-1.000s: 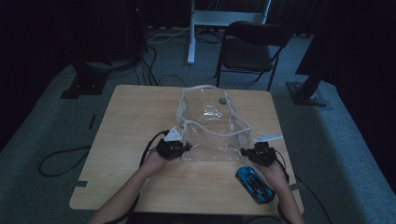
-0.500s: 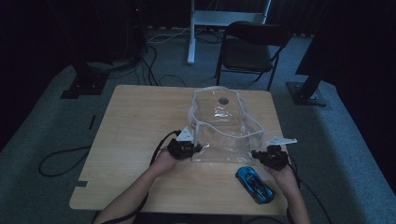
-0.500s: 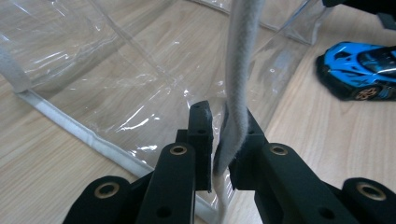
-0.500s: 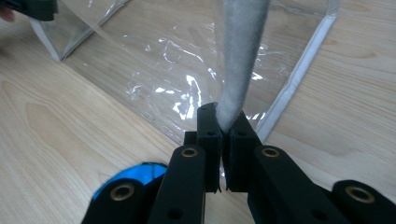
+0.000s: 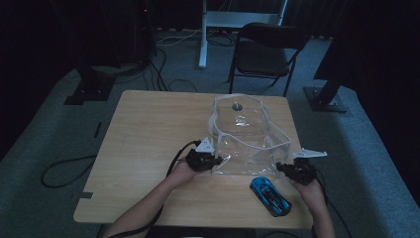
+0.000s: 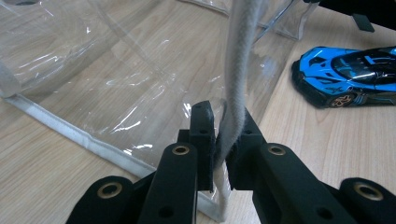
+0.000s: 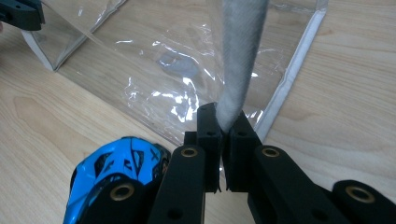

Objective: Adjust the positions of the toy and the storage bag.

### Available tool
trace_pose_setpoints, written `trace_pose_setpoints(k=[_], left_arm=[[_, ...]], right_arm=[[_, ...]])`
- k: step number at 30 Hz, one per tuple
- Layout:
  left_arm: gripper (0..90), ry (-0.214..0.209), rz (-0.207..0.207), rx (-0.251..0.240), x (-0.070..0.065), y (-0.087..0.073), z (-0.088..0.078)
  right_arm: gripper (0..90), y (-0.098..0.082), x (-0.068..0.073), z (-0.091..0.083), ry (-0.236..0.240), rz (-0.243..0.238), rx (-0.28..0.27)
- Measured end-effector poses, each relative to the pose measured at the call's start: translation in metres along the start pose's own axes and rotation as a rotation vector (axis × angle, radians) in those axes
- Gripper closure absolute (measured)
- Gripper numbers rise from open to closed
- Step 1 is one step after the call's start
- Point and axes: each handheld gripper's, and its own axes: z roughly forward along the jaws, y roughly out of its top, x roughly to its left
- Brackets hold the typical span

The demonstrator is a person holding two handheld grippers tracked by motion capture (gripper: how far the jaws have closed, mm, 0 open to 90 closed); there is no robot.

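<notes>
A clear plastic bag (image 5: 245, 136) with white fabric edging stands on the wooden table (image 5: 148, 129), its mouth toward me. My left gripper (image 5: 214, 161) is shut on the bag's white rim strip (image 6: 236, 79) at the near left corner. My right gripper (image 5: 283, 168) is shut on the white rim strip (image 7: 238, 56) at the near right corner. A blue toy car (image 5: 270, 196) lies on the table just in front of the bag, between the two hands; the car (image 6: 348, 77) shows at right in the left gripper view, and the car (image 7: 114, 175) at lower left in the right gripper view.
A small dark round thing (image 5: 238, 105) lies at the bag's far end. Behind the table stand a black folding chair (image 5: 265, 52) and a white desk frame (image 5: 237, 20). Cables (image 5: 64, 168) run across the floor at left. The table's left half is bare wood.
Both hands have moved right across the table, dragging the bag with them. The car has stayed where it was.
</notes>
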Motion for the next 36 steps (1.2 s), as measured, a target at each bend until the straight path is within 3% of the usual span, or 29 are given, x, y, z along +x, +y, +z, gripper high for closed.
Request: trace_pose_setpoints(k=[16, 21, 22, 24, 25, 30, 32, 36], left_arm=[[85.3, -0.018, 0.013, 0.005, -0.006, 0.004, 0.005], [83.2, -0.024, 0.01, 0.012, -0.006, 0.003, 0.004], [71.5, -0.02, 0.009, 0.026, -0.006, 0.003, 0.004], [65.3, -0.021, -0.005, 0.045, -0.004, 0.001, 0.003], [65.3, -0.015, -0.01, 0.043, -0.003, 0.0, 0.002], [45.1, 0.018, -0.036, 0.06, 0.005, -0.008, -0.011], [43.5, 0.033, -0.041, 0.062, 0.005, -0.009, -0.014], [29.0, 0.03, -0.077, 0.055, 0.011, -0.017, -0.024]], right_arm=[[86.3, -0.011, -0.002, -0.01, -0.008, 0.03, -0.013], [77.9, -0.012, -0.006, -0.011, 0.019, 0.065, -0.023], [65.7, -0.012, -0.008, -0.013, 0.056, 0.083, -0.044], [51.7, -0.012, -0.008, -0.014, 0.077, 0.095, -0.047], [51.7, -0.012, -0.008, -0.014, 0.077, 0.095, -0.047], [39.1, -0.012, -0.003, -0.015, 0.067, 0.082, -0.052], [38.6, -0.012, -0.003, -0.015, 0.07, 0.081, -0.055], [33.3, -0.013, 0.002, -0.017, 0.063, 0.085, -0.064]])
